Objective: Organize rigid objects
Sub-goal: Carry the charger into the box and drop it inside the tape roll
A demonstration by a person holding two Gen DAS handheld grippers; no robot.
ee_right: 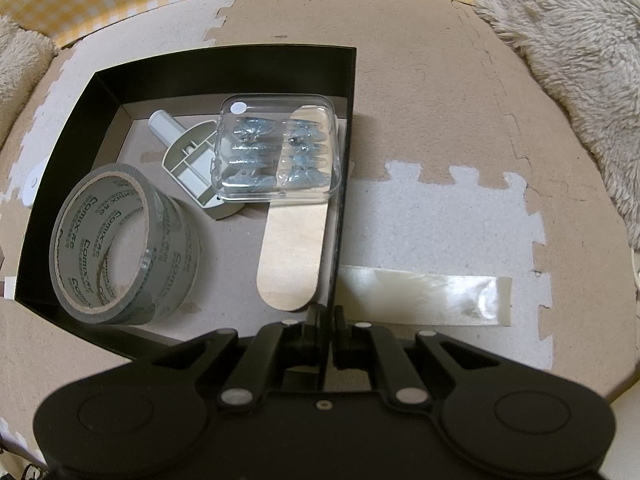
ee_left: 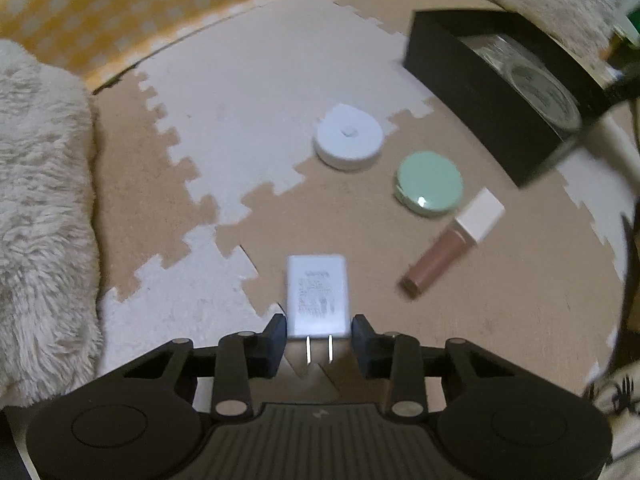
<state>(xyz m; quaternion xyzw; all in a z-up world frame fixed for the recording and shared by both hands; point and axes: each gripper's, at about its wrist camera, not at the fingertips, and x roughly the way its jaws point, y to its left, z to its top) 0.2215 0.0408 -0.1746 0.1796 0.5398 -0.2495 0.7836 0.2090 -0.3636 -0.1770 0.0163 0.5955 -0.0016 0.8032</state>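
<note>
1. White charger (ee_left: 316, 296) lies on the foam mat (ee_left: 248, 92), prongs toward the camera, between the spread fingers of the left tool (ee_left: 319, 332), which flank it near its plug end. Beyond it sit a white disc (ee_left: 347, 136), a green compact (ee_left: 430, 182) and a lip gloss (ee_left: 452, 244), with the black box (ee_left: 472, 108) at the far right.
2. From the right wrist, the right tool (ee_right: 329, 320) pinches the box's right wall (ee_right: 344, 168). Inside lie a tape roll (ee_right: 124, 246), a clear case (ee_right: 276, 148), a wooden stick (ee_right: 292, 248) and a grey plastic piece (ee_right: 192, 160). A tape strip (ee_right: 424, 300) is stuck to the mat outside.
</note>
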